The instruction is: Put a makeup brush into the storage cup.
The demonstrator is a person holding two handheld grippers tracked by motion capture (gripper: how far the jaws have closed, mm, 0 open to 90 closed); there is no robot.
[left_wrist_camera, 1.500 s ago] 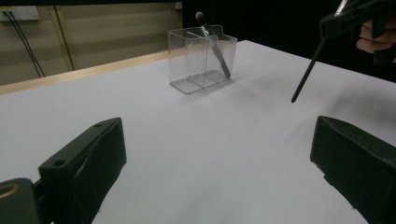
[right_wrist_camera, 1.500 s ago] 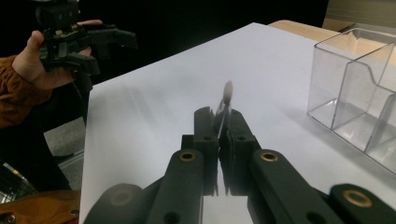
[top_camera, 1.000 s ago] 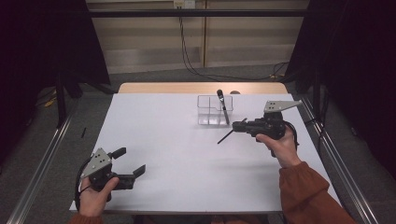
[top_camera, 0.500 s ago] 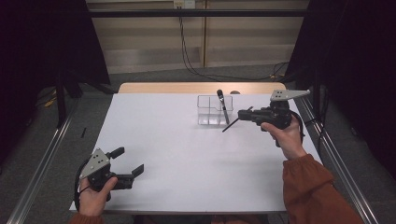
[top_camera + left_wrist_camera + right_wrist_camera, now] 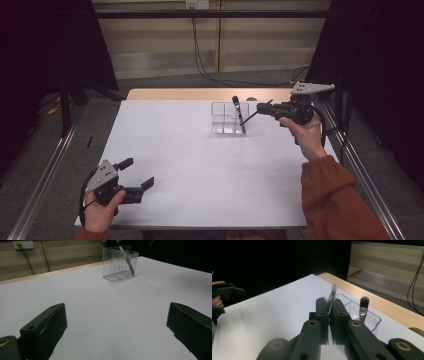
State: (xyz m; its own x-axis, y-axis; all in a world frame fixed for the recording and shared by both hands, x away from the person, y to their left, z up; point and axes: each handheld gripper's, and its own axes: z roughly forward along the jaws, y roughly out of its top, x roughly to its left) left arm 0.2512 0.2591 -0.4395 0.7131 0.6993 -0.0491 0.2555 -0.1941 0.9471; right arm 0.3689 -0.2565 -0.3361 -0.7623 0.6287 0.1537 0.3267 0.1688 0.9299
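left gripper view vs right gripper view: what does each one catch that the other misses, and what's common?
Left gripper view alone: its own two black jaws standing wide apart with nothing between them, and the wall socket with cables at top left.

Right gripper view alone: the right gripper, its jaws closed on a thin, blurred brush, plus the person's other hand with its gripper at the far left edge.

Both: the white table, the clear two-compartment holder and the dark-tipped brush leaning inside it.
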